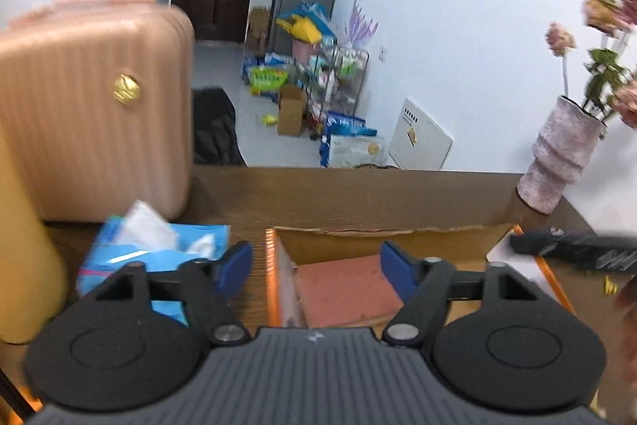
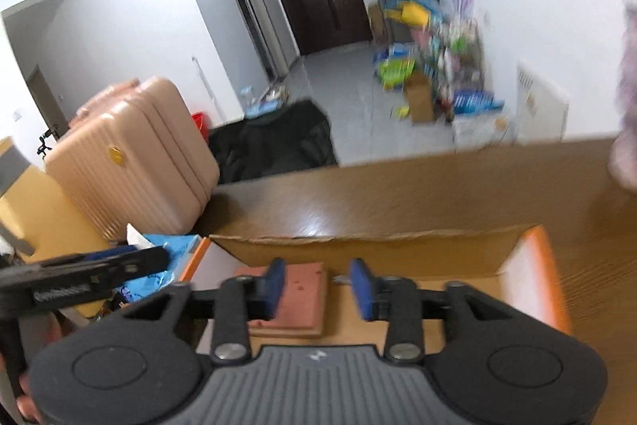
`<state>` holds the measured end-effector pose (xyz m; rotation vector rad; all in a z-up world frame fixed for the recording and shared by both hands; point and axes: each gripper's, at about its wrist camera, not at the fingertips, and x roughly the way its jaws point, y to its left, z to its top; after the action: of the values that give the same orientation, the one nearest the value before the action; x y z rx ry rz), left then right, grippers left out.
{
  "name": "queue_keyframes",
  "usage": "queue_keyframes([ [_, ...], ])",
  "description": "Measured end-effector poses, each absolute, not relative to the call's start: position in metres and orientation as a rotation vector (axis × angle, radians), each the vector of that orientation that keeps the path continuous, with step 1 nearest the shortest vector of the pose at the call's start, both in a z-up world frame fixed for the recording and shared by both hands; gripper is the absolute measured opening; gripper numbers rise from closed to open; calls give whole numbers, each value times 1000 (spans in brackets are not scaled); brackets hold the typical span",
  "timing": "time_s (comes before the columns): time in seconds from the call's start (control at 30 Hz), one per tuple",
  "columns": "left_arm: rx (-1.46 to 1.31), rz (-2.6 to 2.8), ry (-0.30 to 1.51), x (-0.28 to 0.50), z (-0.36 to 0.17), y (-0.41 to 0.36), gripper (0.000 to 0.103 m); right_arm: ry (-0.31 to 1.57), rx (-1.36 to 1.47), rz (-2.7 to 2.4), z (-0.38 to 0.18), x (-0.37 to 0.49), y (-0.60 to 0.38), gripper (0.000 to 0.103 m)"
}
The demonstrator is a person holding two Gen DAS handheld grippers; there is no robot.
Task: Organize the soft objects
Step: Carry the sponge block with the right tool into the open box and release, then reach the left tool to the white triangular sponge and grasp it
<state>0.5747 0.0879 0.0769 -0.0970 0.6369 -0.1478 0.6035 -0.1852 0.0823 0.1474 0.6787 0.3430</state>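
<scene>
Left wrist cam: my left gripper (image 1: 316, 267) jaws apart, empty, above pink sponge pad (image 1: 344, 287) lying flat in cardboard box (image 1: 382, 239); right cam: right gripper (image 2: 317, 289) also apart, empty over it—looks light, squishy, I'd pinch opposite edges.

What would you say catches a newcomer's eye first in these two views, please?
Probably the pink ribbed suitcase standing at the table's left end, with a blue tissue pack lying in front of it. Next comes the orange-edged cardboard box in the middle of the wooden table, with a reddish sponge-like pad lying inside it. At the far right stands a pink vase holding flowers.
</scene>
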Motion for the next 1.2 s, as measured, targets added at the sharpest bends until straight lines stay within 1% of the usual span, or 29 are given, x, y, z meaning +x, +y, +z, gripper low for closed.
queue_keyframes([
  [0.03,-71,-128,625,562,82,91,75,653,128,330,91,588,-194,69],
  [0.07,-45,-106,606,547,87,92,79,624,109,318,100,571,-203,73],
  [0.1,-28,-91,587,531,93,94,83,599,96,310,108,555,-210,81],
  [0.13,-16,-80,567,514,99,95,83,573,87,302,115,538,-218,88],
  [0.23,10,-68,514,468,118,94,87,502,57,281,133,490,-238,89],
  [0.3,18,-66,481,440,127,90,91,465,47,269,141,461,-247,91],
  [0.4,22,-60,429,391,137,80,95,416,48,272,149,416,-259,98],
  [0.63,1,-66,297,265,137,54,103,279,46,302,143,312,-276,101],
  [0.8,-43,-75,256,191,117,44,103,221,0,325,116,244,-279,103],
  [0.97,-65,-56,291,151,93,38,103,196,-30,340,80,188,-275,103],
  [1.2,-101,-44,340,126,68,37,103,221,78,344,39,144,-274,103],
])
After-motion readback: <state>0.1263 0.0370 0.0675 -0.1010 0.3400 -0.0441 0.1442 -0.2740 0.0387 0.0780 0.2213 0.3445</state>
